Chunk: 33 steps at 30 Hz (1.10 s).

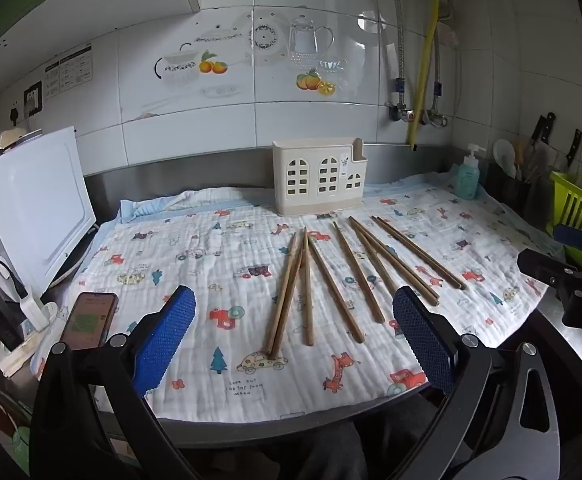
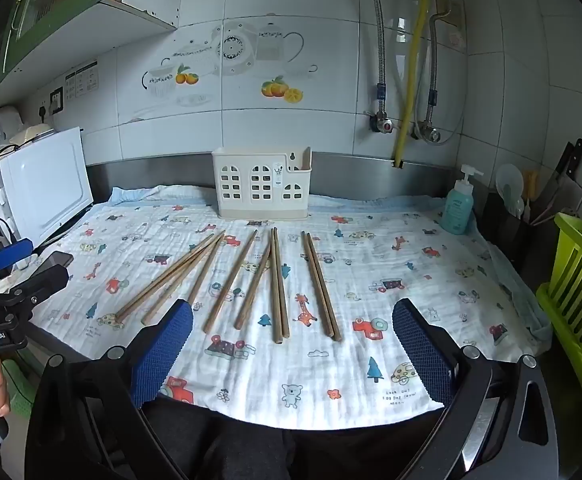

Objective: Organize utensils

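- On the cloth (image 1: 219,264) over the counter, the wooden chopsticks (image 1: 333,280) lie fanned out loose, tips toward the wall, some crossing or touching at one end; spread like this, each looks easy to pick out singly
- Behind them, near the wall, stands the cream holder (image 1: 317,178) with window-shaped holes, upright and just beyond the far tips; nothing shows above its rim, so it looks empty, though its inside is hidden
- Left gripper (image 1: 293,334) hangs above the near edge of the cloth, jaws spread as wide as they go, holding nothing
- Right gripper (image 2: 293,338) is likewise wide apart and empty, tilted down toward the chopsticks
- Judging by this, no chopstick has gone into the holder yet
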### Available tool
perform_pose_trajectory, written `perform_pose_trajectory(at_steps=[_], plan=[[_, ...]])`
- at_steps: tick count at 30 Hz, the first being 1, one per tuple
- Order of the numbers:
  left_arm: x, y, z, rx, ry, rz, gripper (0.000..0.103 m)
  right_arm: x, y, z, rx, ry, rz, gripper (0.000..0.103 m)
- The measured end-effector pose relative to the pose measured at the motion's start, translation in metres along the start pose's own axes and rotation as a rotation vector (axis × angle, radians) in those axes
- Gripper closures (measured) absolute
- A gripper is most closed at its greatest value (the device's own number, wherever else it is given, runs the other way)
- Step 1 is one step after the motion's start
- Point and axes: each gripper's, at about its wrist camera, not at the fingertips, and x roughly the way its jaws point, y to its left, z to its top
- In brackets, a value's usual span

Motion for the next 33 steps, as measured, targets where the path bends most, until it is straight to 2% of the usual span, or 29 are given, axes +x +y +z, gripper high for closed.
perform_pose_trajectory(at_steps=[33], plan=[[0.0024, -0.0013, 0.0003, 0.016, -0.009, 0.016, 0.005, 0.0039, 0.0011, 0.0010, -0.004, 0.008, 0.004, 0.006]])
